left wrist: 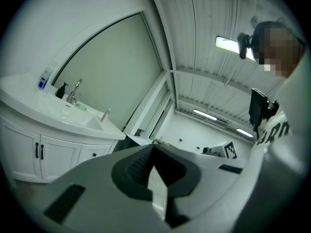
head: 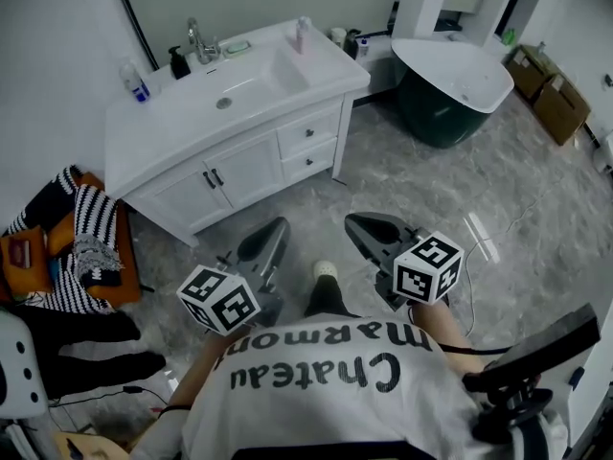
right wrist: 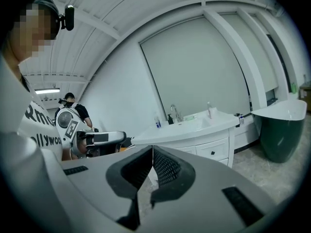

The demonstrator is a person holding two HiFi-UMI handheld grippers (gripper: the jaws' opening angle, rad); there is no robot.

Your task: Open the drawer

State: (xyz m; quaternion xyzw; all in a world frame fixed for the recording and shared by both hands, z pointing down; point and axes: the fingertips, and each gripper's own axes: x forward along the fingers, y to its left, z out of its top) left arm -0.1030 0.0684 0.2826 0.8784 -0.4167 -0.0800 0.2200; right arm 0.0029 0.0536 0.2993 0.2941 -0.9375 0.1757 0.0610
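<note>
The left gripper (head: pixel 274 229) and right gripper (head: pixel 355 221) are held out side by side, well apart, pointing forward. The left points level and the right dips slightly. On each, the fingertips meet, with nothing between them.

The grey marbled tile floor (head: pixel 450 195) carries a white vanity cabinet (head: pixel 244 169). Right of the cabinet stands a dark green white-rimmed tub (head: pixel 439 113), and farther right are brown cardboard boxes (head: pixel 548 92).
</note>
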